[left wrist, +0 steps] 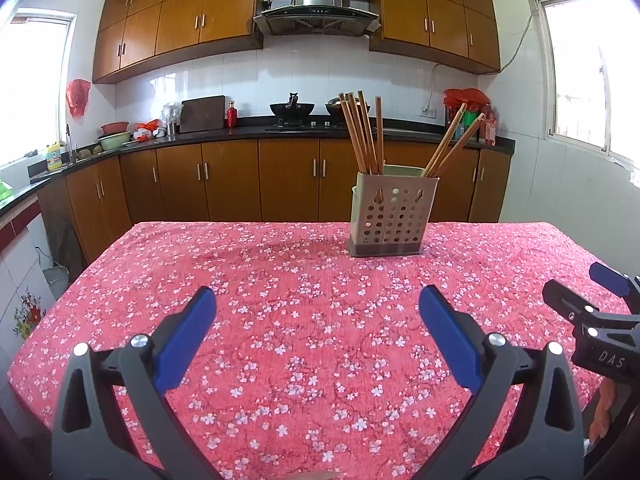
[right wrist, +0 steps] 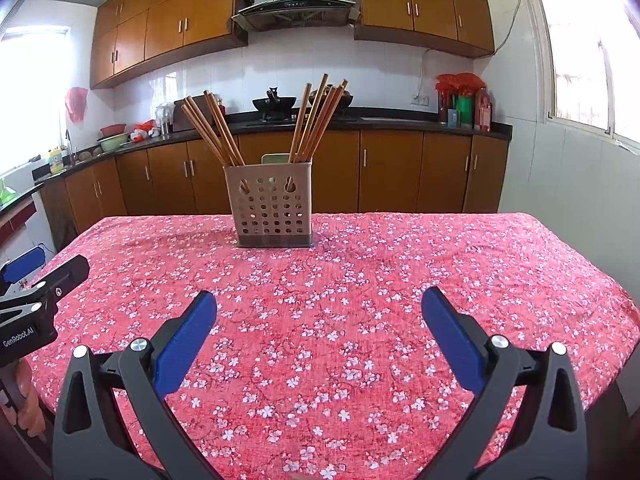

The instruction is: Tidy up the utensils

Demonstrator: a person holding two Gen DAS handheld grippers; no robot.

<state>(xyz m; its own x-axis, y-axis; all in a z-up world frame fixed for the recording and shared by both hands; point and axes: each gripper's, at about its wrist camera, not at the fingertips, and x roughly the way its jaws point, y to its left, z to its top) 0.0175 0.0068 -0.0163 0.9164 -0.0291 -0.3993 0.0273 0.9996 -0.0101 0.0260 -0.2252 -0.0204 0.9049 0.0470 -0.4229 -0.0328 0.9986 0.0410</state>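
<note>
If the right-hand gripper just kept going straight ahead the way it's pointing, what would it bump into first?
Probably nothing on the table: the right gripper is open and empty, and the chopstick holder stands slightly left of its line. Depending on its tilt, it may brush the floral tablecloth first; depth is unclear.

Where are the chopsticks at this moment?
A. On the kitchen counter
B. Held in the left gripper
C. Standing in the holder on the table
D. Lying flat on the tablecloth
C: the chopsticks stand in two bunches in the perforated holder, and both grippers are open and empty.
</note>
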